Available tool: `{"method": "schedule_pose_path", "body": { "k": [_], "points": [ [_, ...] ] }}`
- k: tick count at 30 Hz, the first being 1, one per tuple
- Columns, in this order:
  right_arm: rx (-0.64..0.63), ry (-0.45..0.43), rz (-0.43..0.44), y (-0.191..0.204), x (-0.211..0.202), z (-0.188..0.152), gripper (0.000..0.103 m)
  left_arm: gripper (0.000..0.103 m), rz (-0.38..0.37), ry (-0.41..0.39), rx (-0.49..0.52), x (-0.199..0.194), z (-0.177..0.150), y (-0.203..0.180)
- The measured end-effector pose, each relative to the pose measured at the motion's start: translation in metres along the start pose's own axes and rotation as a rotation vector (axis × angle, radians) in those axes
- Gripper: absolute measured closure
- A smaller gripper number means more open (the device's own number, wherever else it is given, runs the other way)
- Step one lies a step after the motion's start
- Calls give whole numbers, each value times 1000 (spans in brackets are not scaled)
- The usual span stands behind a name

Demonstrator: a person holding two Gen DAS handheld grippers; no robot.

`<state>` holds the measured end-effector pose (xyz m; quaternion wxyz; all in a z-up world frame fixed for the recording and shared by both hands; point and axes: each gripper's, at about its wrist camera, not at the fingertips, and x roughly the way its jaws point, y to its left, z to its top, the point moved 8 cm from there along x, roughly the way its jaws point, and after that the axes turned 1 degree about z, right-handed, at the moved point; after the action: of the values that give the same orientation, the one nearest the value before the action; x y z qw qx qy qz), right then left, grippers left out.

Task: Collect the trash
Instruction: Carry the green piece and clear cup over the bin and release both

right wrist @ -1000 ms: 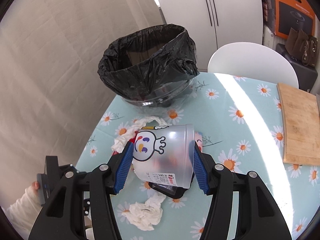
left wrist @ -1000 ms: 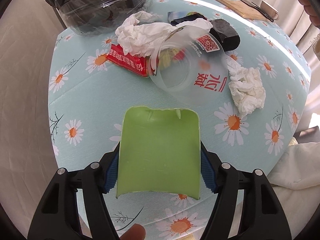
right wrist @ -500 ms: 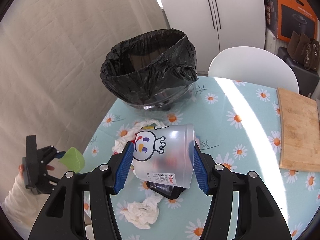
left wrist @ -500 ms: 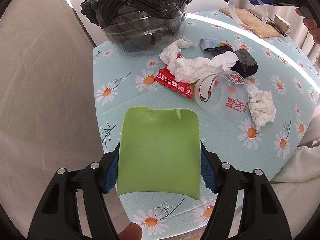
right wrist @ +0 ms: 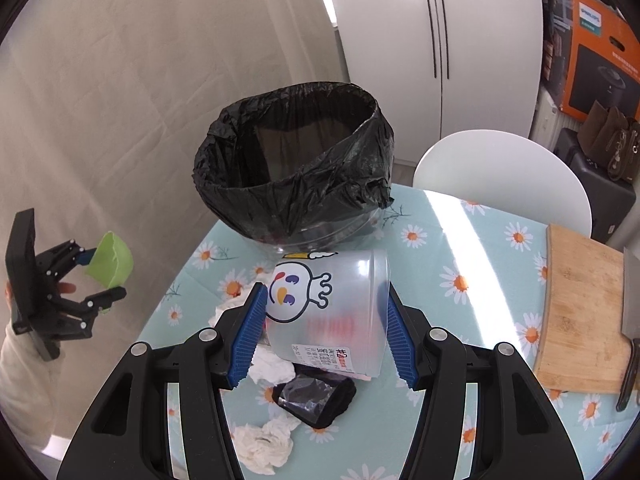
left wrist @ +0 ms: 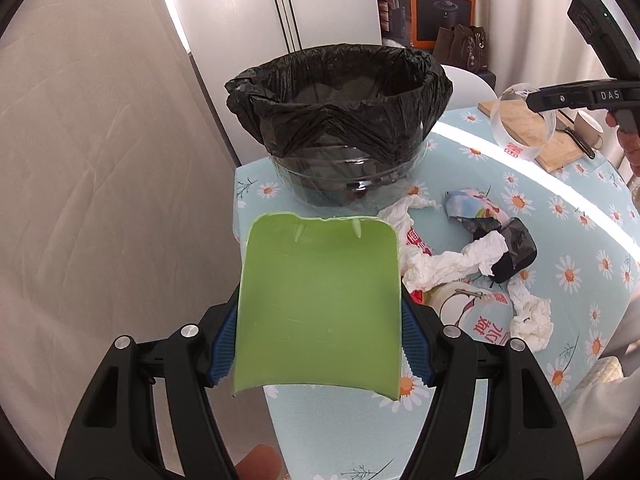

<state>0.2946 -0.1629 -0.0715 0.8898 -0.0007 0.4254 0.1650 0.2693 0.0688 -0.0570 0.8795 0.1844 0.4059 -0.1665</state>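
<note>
Left gripper (left wrist: 320, 312): I am clamping the curved green plastic scoop-shaped piece (left wrist: 320, 304) between my blue pads, squeezing its two side walls so it cannot slide out while I am carrying it.
Where that piece is: it is hanging in the air off the near edge of the surface, short of the bin and not yet over its mouth.
Right gripper (right wrist: 326, 320): I am holding the translucent plastic cup with the cartoon bird print (right wrist: 328, 308) on its side, pads pressing its wall near the base and near the rim.
Why sideways: judging by the grip, I am taking the cup as it lay, since the pads span its length more easily than its round mouth.
Bin: the clear round bin lined with a black plastic bag (right wrist: 296, 176) is standing on the far part of the daisy-print light blue surface (right wrist: 480, 248), bag folded over the rim so the mouth is staying open for drops.
Trash remaining: crumpled white tissues (left wrist: 444, 260), a black crumpled wrapper (left wrist: 516, 252), a red printed packet (left wrist: 416, 240) and a second clear cup with red lettering (left wrist: 480, 316) are lying near one another in front of the bin.
Step in hand: I am likely bringing both pieces over to the bin to release them inside.
Risk: the bag's rim is sagging unevenly, so a low release could catch its edge.
</note>
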Motion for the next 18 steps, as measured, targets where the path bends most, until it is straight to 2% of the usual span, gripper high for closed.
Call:
{"method": "schedule_pose_path", "body": {
  "k": [4, 8, 14, 18],
  "points": [
    [-10, -28, 1, 3, -2, 18, 50, 35, 14, -77, -52, -1, 39, 14],
    [-30, -52, 8, 10, -4, 37, 50, 35, -25, -151, -82, -7, 76, 20],
    [-58, -98, 8, 19, -13, 64, 50, 35, -53, -214, -74, -15, 116, 14],
    [-77, -135, 2, 25, -19, 83, 50, 35, -102, -268, -66, -20, 141, 6]
  ]
}}
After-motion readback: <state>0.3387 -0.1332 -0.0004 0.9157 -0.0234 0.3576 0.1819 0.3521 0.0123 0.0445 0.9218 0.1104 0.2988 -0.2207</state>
